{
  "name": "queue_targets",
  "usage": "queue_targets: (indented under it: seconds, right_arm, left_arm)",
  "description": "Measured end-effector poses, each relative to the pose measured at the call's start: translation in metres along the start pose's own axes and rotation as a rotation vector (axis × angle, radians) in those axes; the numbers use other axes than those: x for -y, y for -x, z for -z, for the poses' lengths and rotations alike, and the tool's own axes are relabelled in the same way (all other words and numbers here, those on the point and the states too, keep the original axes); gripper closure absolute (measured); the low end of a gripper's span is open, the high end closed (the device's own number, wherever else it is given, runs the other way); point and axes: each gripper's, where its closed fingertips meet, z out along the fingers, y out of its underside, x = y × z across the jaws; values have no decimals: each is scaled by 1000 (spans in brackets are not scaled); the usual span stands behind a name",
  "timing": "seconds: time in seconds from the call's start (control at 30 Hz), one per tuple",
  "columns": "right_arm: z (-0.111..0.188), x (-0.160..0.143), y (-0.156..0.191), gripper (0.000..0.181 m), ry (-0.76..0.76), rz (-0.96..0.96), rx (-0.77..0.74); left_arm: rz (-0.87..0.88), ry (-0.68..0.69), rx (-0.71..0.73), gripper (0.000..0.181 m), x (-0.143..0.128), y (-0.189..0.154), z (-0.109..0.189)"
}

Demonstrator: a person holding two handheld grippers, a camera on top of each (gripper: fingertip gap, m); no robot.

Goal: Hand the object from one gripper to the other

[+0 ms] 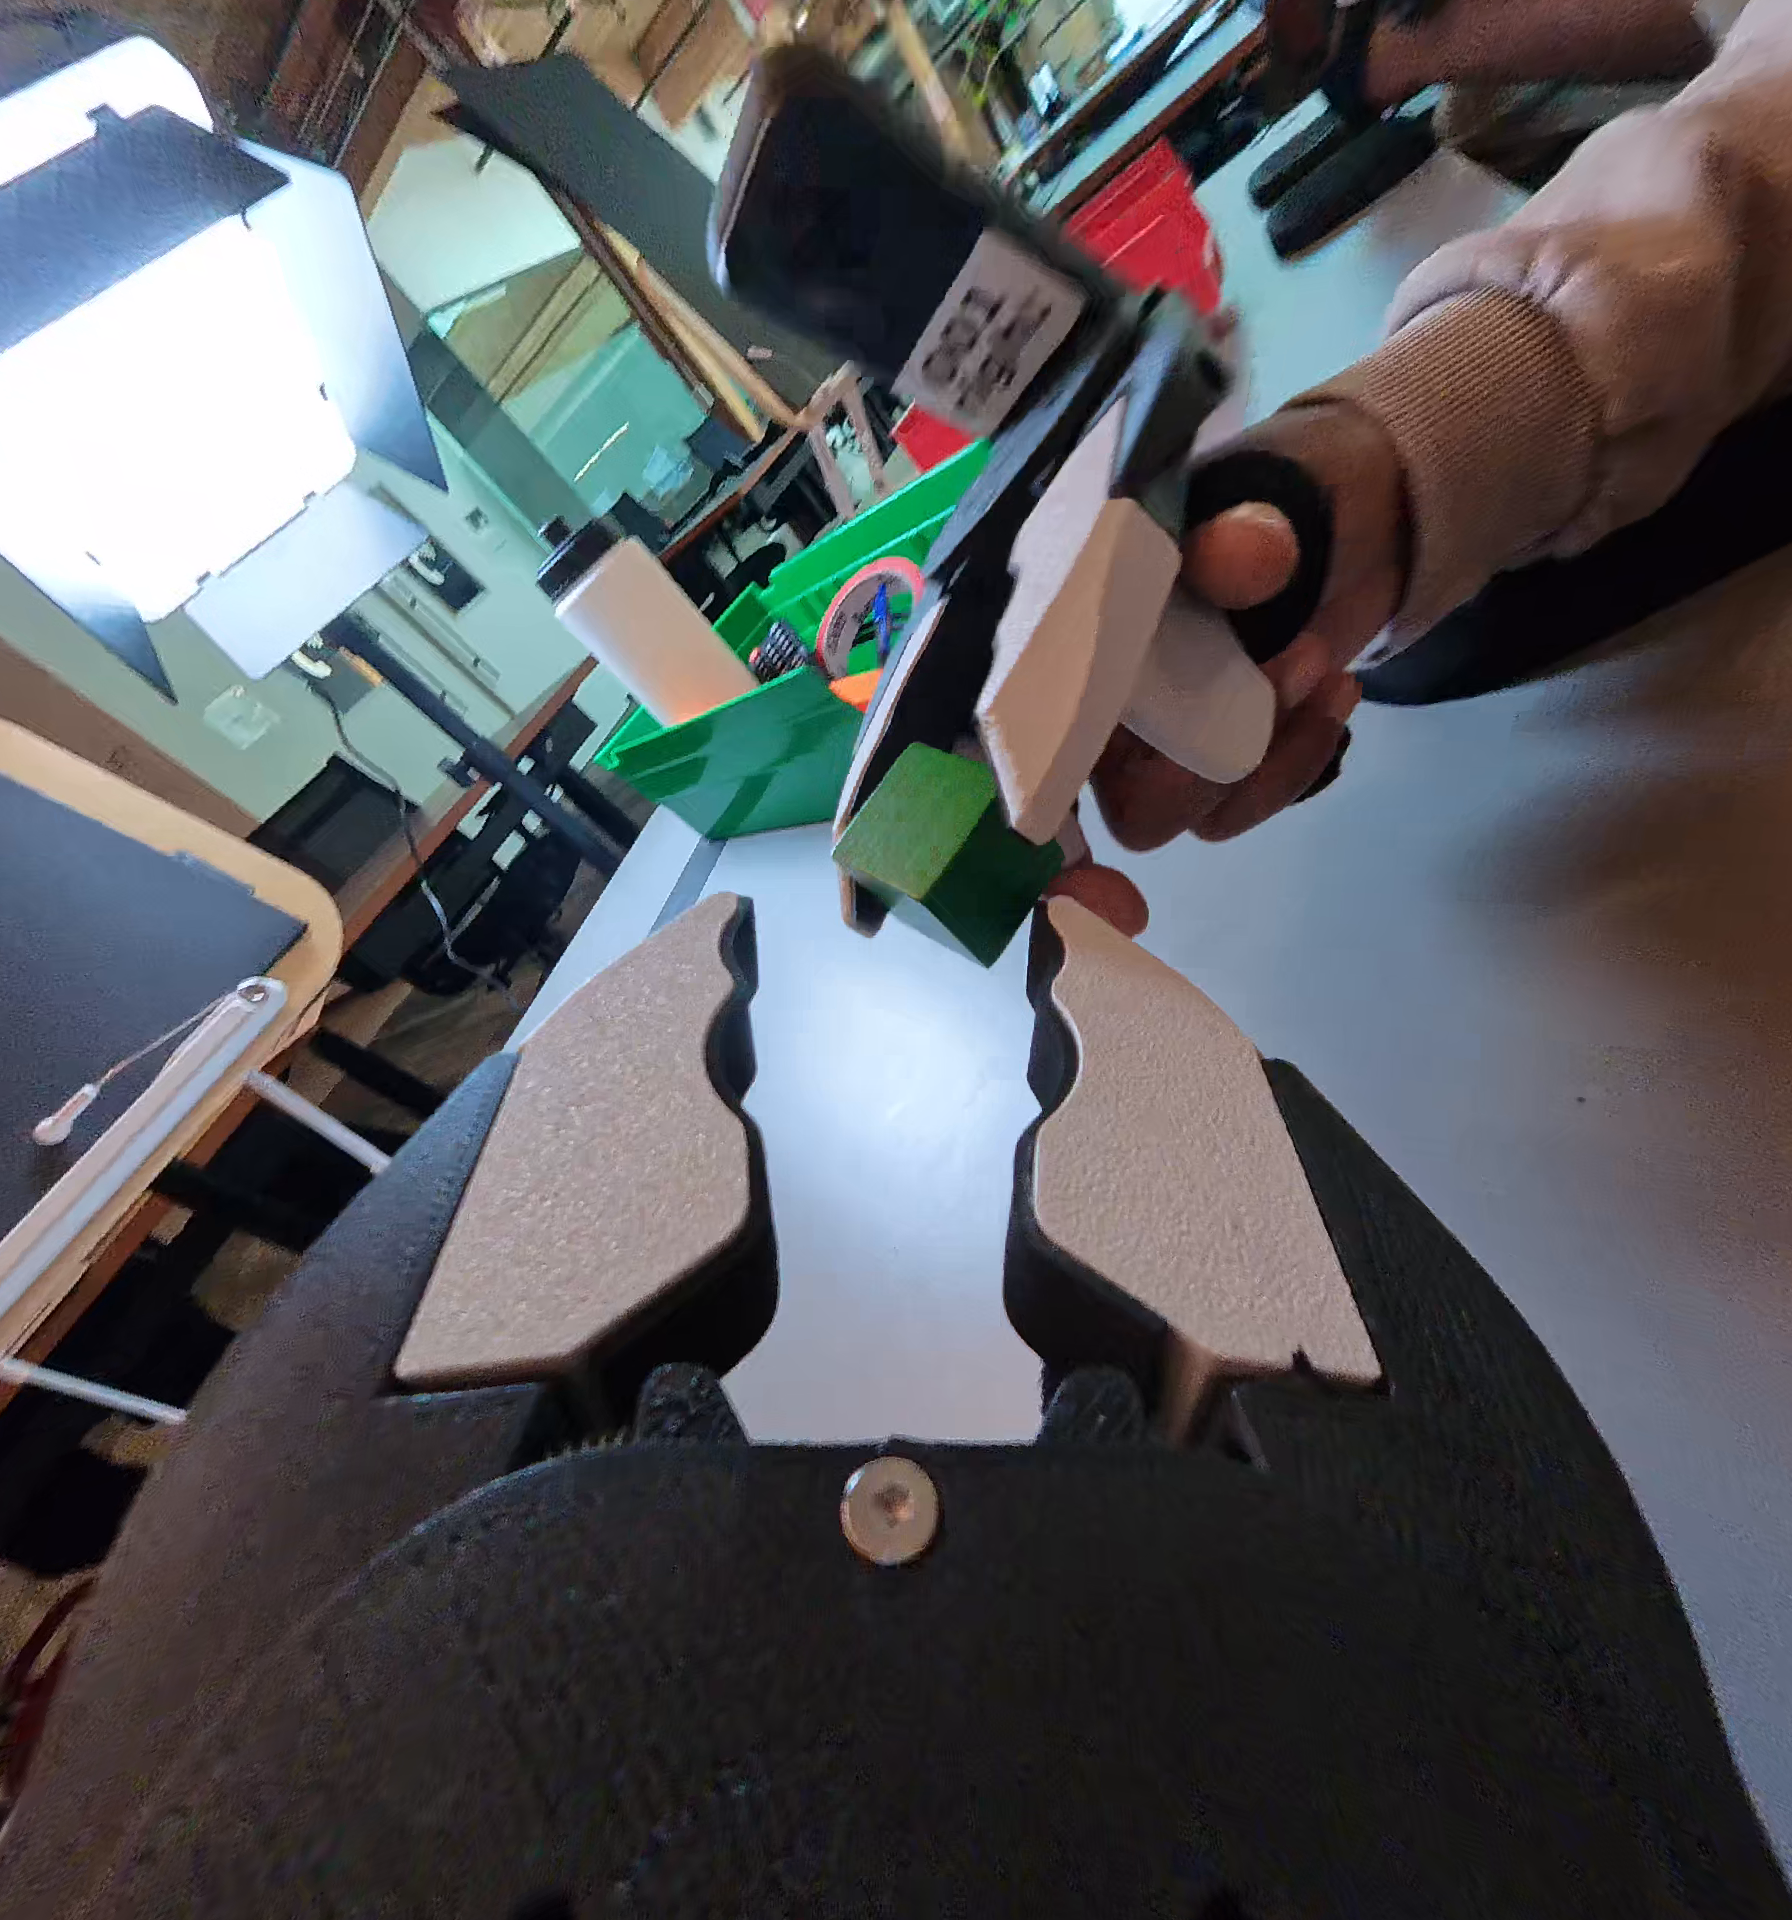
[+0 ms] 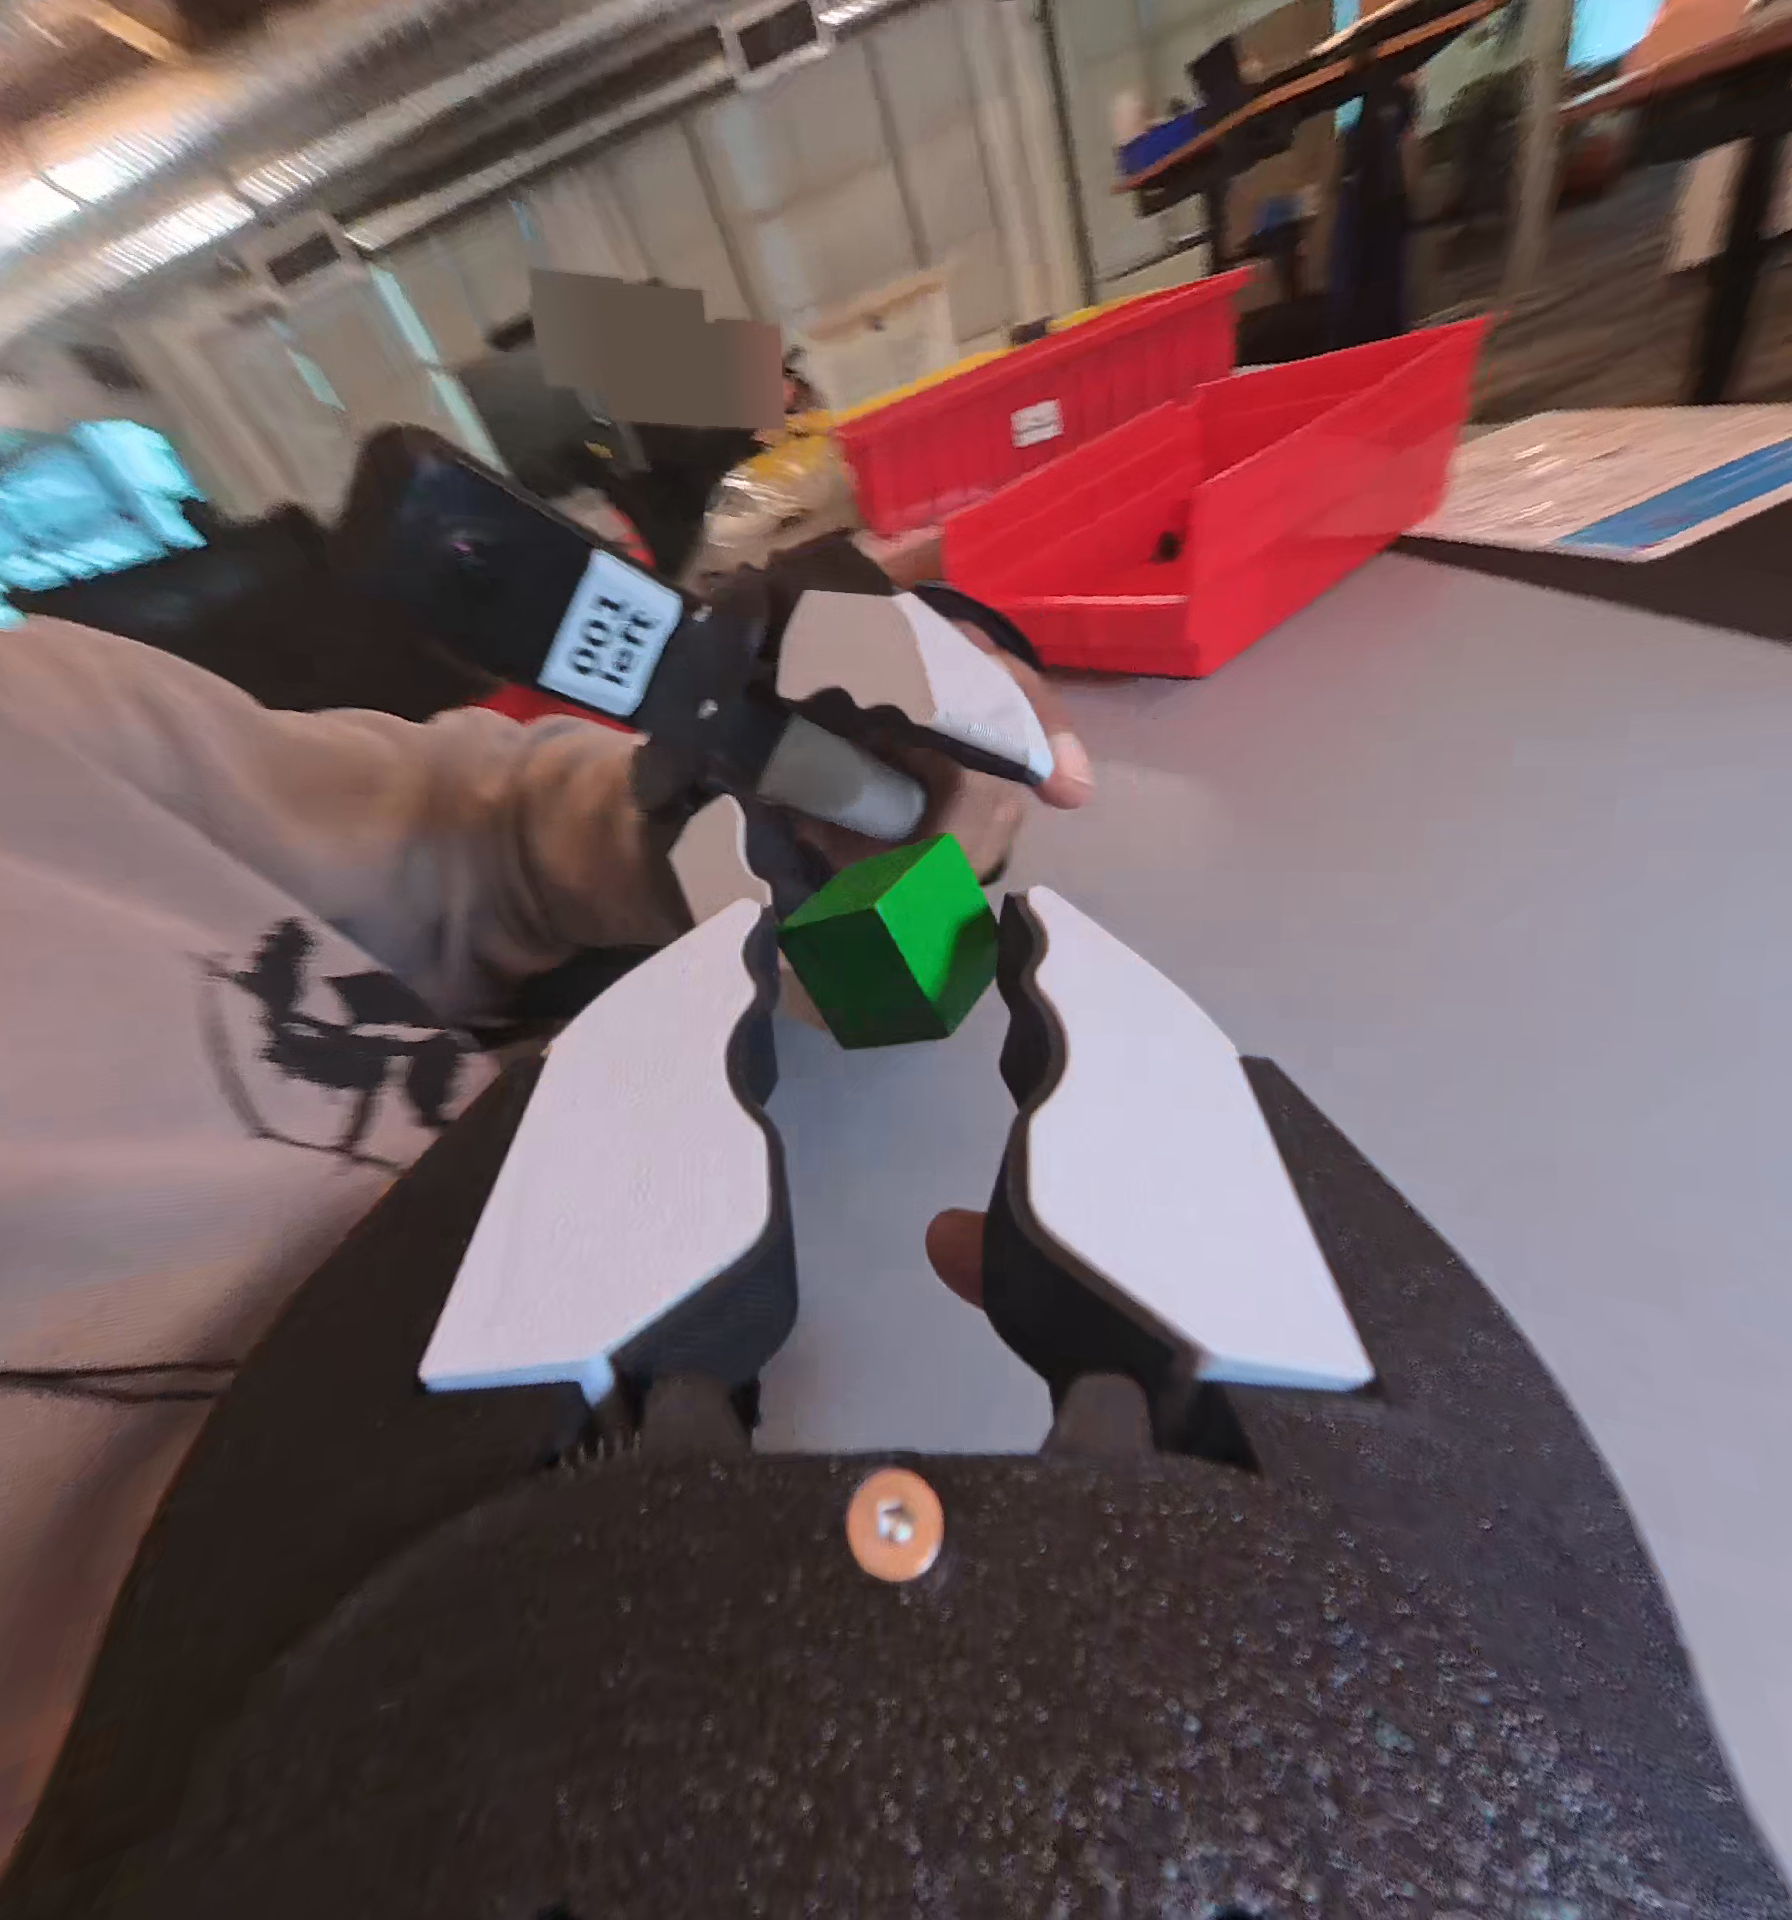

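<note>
A green wooden cube [image 2: 892,951] is off the grey table [image 2: 1443,987], pinched between the tips of my right gripper [image 2: 887,914], which is shut on it. In the left wrist view the cube [image 1: 923,847] shows in the right gripper [image 1: 944,868], held in a person's hand. My left gripper [image 1: 897,914] is open and empty, with its right fingertip just below and beside the cube, not around it. In the right wrist view the left gripper [image 2: 975,795] shows just behind and above the cube, with its jaws apart.
A green bin [image 1: 757,758] with a tape roll and small items stands at the table's far edge, with a white bottle [image 1: 653,644] beside it. Two red bins [image 2: 1183,540] stand farther back. A bright light panel [image 1: 144,343] stands off the table to the left. The tips of both grippers are at nearly the same place.
</note>
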Motion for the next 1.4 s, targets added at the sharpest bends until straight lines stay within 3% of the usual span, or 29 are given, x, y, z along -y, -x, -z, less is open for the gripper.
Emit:
queue_targets:
  seconds: [0.13,0.27,0.4,1.2,1.3,1.4]
  right_arm:
    - [8,-5,22,141,24,-200,284]
    - [12,-7,30,141,45,-338,418]
    - [11,-18,34,142,117,-386,456]
    - [16,-10,33,142,74,-336,432]
    - [19,-1,25,131,3,-239,355]
    - [24,8,14,125,-37,25,183]
  left_arm:
    - [28,-58,-103,131,18,-19,1]
    - [-10,-66,-162,135,24,-34,2]
    - [-41,-55,-193,141,25,-42,2]
    - [52,15,-195,144,21,-37,-1]
    - [105,16,-188,144,20,-30,0]
    - [246,15,-189,145,18,-19,1]
